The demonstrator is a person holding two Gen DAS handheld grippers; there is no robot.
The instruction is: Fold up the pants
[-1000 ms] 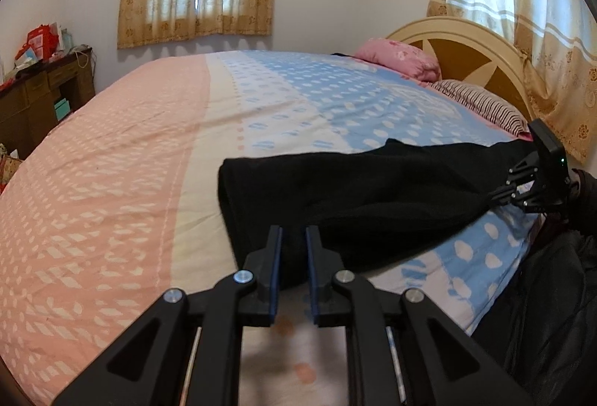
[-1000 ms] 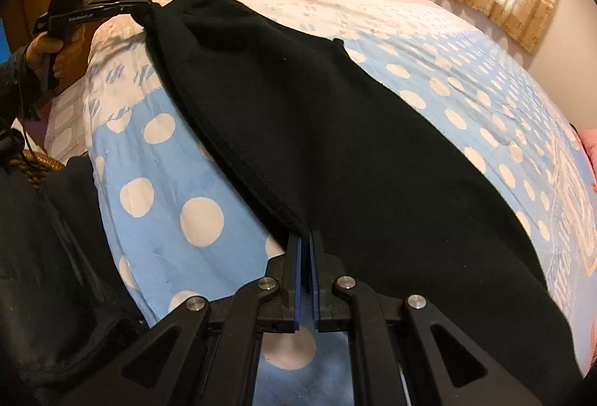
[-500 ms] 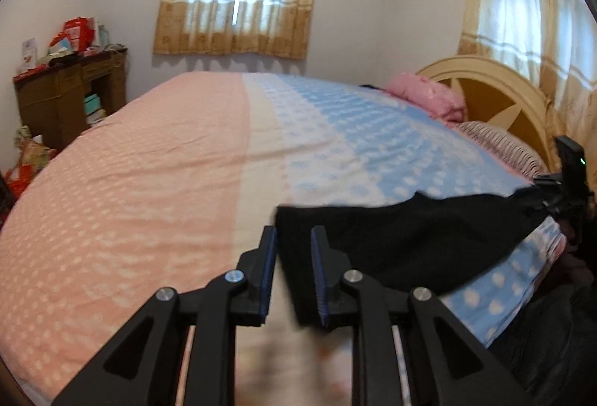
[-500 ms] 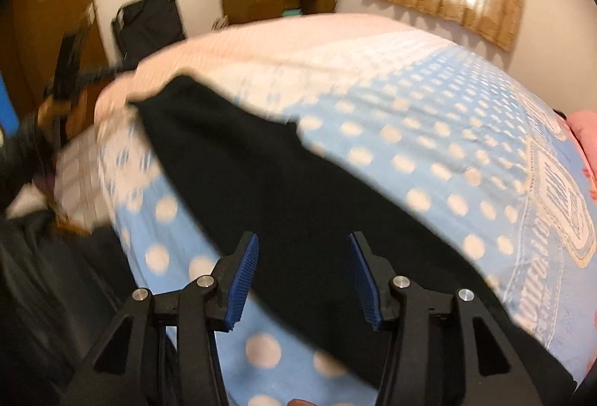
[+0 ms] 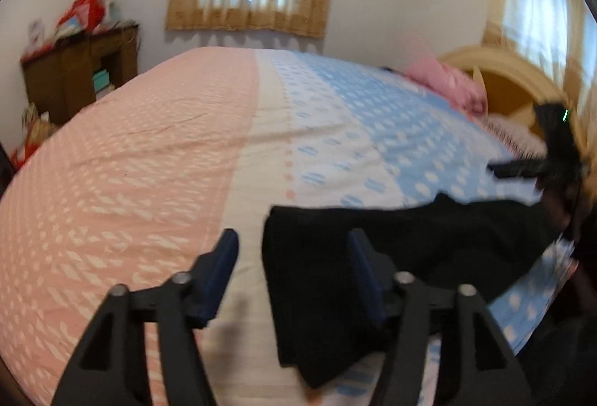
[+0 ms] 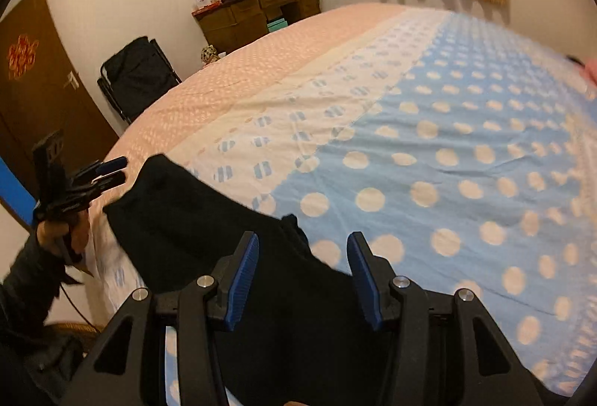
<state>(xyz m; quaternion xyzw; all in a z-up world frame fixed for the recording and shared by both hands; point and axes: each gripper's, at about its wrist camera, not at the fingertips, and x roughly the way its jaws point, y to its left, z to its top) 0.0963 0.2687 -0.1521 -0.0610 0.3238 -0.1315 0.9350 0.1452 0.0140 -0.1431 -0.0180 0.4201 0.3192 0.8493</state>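
Black pants [image 5: 391, 249] lie folded lengthwise along the near edge of the bed [image 5: 156, 160], over its blue and cream parts. My left gripper [image 5: 294, 268] hovers above one end of them. Its jaws are opening and the pads press on nothing, with the cloth lying below the gap. In the right wrist view the pants [image 6: 194, 219] stretch away to the left. My right gripper [image 6: 304, 268] stands open above their other end, with nothing held. Each view shows the other gripper lifted clear of the cloth: the right gripper [image 5: 500, 169] at the far right, the left gripper [image 6: 112, 169] at the left.
A pink pillow [image 5: 447, 85] and a wooden headboard [image 5: 515, 85] lie at the bed's far right. A cluttered wooden desk [image 6: 257, 10] stands against the wall. A black folding chair [image 6: 138, 74] and a brown door [image 6: 33, 78] are beyond the bed's foot.
Both grippers were shut on the ends of the pants; both have let go, opened and lifted away. The pants now rest on the bed.
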